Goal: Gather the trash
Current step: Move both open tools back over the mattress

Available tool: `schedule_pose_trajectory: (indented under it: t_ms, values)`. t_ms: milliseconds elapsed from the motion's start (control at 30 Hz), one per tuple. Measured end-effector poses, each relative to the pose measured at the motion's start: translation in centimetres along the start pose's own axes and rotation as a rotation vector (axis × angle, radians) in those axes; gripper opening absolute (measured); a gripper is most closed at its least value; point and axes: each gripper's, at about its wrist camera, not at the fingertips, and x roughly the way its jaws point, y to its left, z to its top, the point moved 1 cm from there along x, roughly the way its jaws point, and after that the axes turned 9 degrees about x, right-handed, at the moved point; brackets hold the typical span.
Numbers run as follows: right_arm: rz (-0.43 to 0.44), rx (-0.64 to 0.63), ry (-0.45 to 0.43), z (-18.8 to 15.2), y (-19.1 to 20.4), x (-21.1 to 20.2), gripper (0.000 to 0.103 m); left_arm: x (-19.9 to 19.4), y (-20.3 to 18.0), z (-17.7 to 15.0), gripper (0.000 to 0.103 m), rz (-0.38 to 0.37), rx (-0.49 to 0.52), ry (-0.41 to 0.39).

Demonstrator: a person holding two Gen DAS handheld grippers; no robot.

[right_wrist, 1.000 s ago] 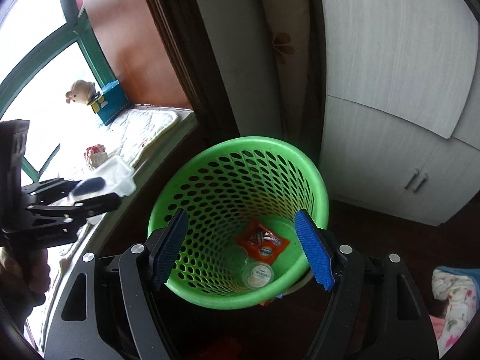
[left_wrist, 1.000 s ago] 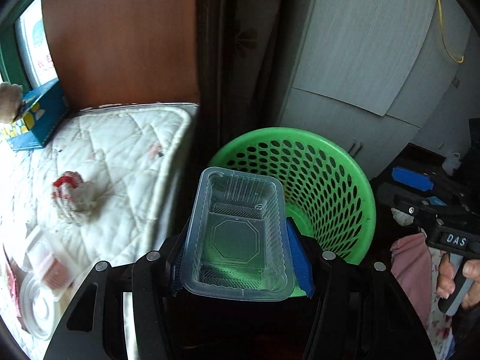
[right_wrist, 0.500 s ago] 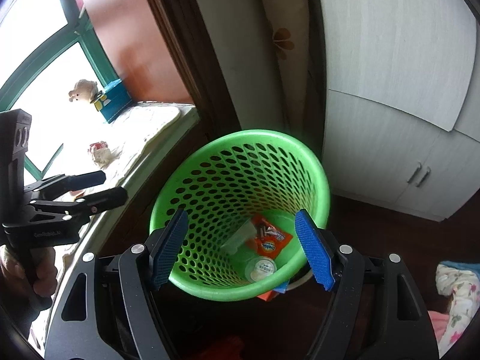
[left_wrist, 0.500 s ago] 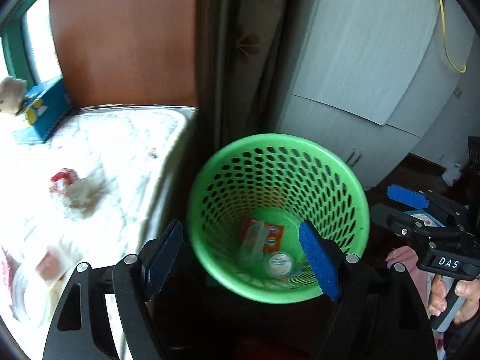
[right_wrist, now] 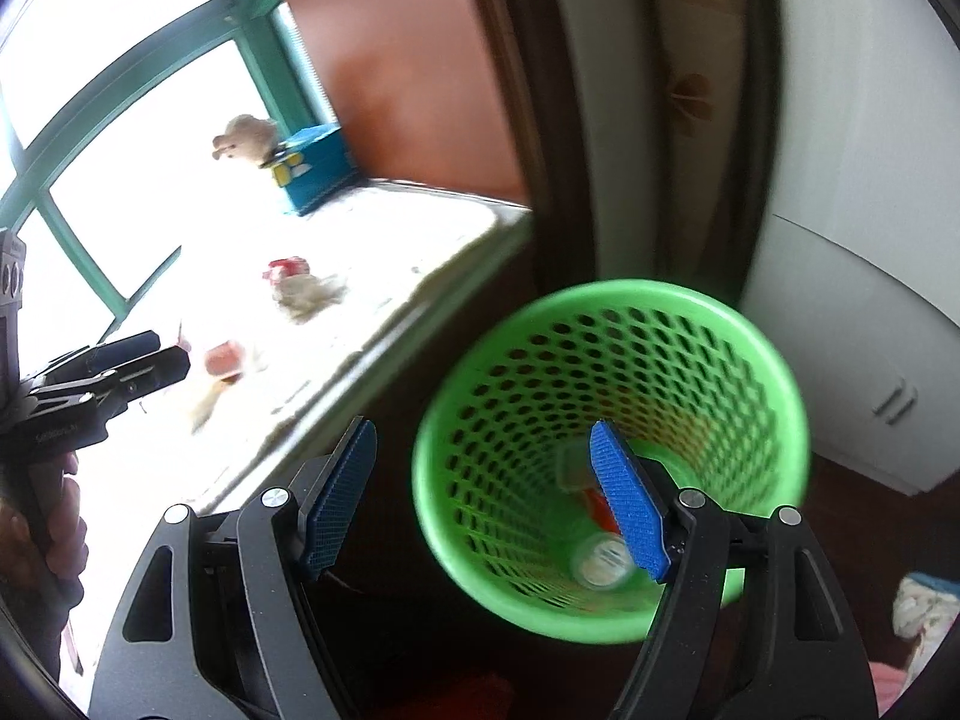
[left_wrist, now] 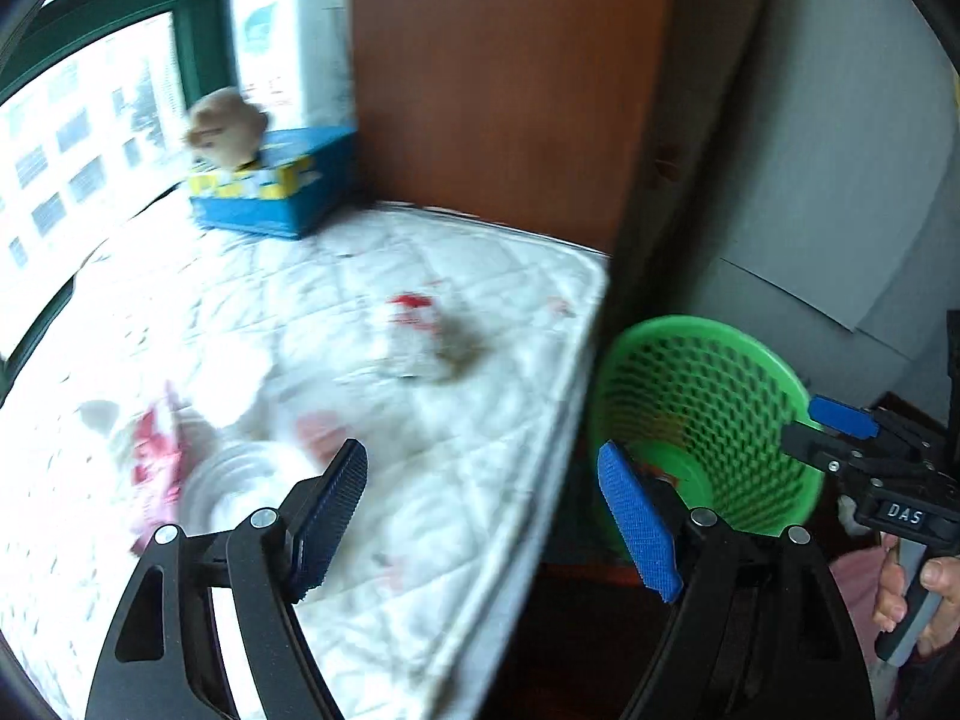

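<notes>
The green mesh basket [right_wrist: 606, 456] stands on the floor beside the quilted white mattress [left_wrist: 480, 312]. An orange wrapper, a clear tray and a round lid [right_wrist: 600, 561] lie at its bottom. My left gripper [left_wrist: 483, 480] is open and empty, over the mattress's right edge. Trash lies on the mattress: a crumpled white and red wad [left_wrist: 420, 330], a clear round container [left_wrist: 234, 480] and a red-pink packet [left_wrist: 153, 456], all blurred. My right gripper [right_wrist: 483, 444] is open and empty, straddling the basket's left rim. The basket [left_wrist: 708, 420] also shows in the left wrist view.
A blue box [left_wrist: 276, 192] with a plush toy [left_wrist: 225, 126] on it sits at the mattress's far end, by the window. A brown wood panel [left_wrist: 498, 78] stands behind. White cabinet doors [right_wrist: 858, 360] stand right of the basket. Patterned cloth [right_wrist: 924, 606] lies on the floor.
The left gripper let go of the clear plastic tray, which now lies in the basket. It then swung left over the mattress. The right gripper shifted left toward the basket's rim.
</notes>
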Motion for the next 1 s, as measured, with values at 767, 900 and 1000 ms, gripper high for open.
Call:
schedule_pose_trajectory:
  t_ms: [767,900,1000]
  values:
    - [0.101,-0.156,0.095,4.2,11.3,8.5,0.074,2.1,20.5,-5.3,0.076,0.122,-0.377,0.136]
    - [0.099,-0.182,0.112,4.8,12.3,10.0,0.074,3.6,21.3,-4.9,0.083,0.088,-0.402,0.162]
    - [0.1,-0.193,0.124,5.2,13.0,11.0,0.074,4.8,21.9,-4.7,0.085,0.093,-0.408,0.19]
